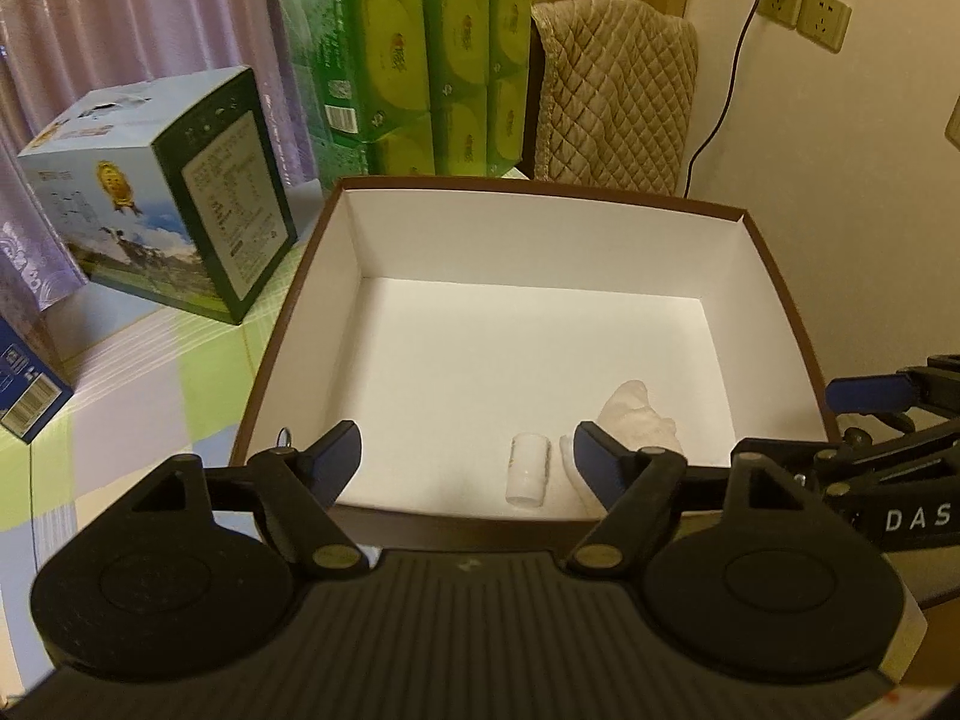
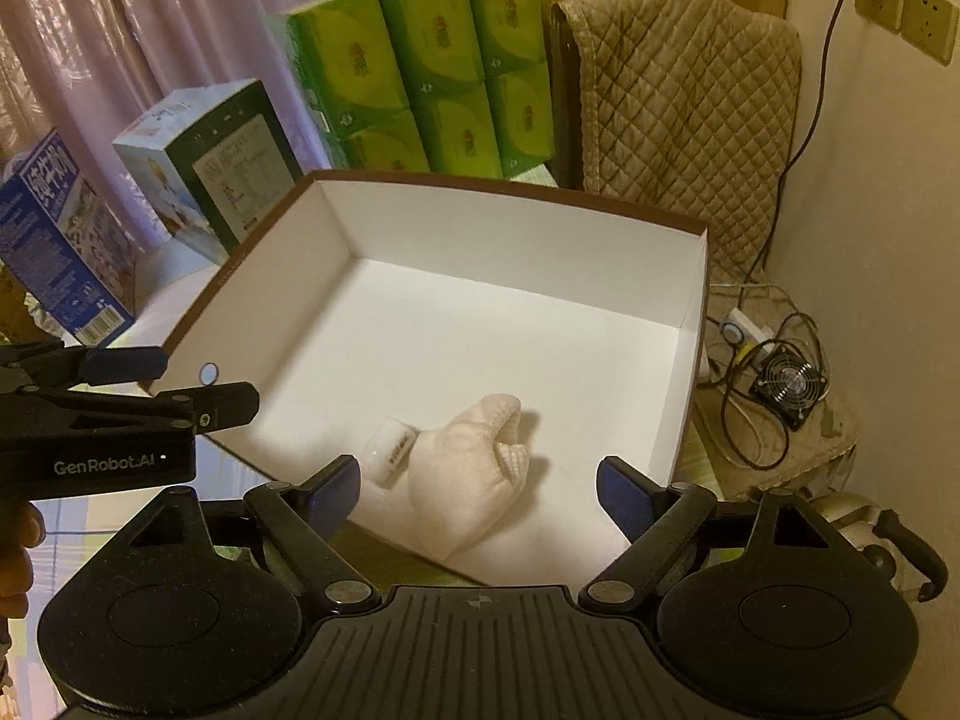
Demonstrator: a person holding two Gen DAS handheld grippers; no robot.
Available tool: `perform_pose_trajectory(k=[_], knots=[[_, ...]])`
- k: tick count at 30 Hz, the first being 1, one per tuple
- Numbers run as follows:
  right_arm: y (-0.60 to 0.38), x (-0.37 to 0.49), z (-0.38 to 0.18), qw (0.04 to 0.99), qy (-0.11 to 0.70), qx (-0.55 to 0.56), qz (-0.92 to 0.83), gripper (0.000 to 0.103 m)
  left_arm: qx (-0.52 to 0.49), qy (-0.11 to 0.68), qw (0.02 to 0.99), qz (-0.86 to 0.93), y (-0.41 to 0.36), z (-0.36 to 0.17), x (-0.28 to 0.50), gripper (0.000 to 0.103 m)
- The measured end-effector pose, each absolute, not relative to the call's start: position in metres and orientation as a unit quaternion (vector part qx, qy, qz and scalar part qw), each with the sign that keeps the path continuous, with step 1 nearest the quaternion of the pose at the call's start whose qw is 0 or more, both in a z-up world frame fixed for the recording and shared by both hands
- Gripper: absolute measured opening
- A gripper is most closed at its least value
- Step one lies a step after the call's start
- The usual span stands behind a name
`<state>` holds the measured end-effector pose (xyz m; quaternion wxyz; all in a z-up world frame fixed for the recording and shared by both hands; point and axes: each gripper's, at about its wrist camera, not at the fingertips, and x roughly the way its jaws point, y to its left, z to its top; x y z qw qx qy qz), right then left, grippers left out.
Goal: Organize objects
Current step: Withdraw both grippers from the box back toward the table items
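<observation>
Right tool (image 2: 478, 483) wide over glove (image 2: 474, 468); floor fan (image 2: 791, 384) right-view only.

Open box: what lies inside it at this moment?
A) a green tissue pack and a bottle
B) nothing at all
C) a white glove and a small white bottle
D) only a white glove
C: the white glove and the small white bottle lie side by side on the floor of the open box, near its front wall.

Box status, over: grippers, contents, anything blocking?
Left gripper open, holding nothing. Right gripper open, holding nothing. Box holds white glove and small white bottle, side by side near front wall. Nothing blocking.
</observation>
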<state>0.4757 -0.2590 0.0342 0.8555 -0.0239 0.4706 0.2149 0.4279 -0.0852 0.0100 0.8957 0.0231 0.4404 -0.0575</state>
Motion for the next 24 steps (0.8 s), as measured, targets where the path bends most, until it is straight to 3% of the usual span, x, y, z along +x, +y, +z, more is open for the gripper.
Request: perform_pose_trajectory(k=[24], knots=[[-0.289, 0.382, 0.062, 0.858, 0.432, -0.009, 0.277, 0.083, -0.012, 0.414, 0.910, -0.007, -0.058, 0.040, 0.298, 0.075]])
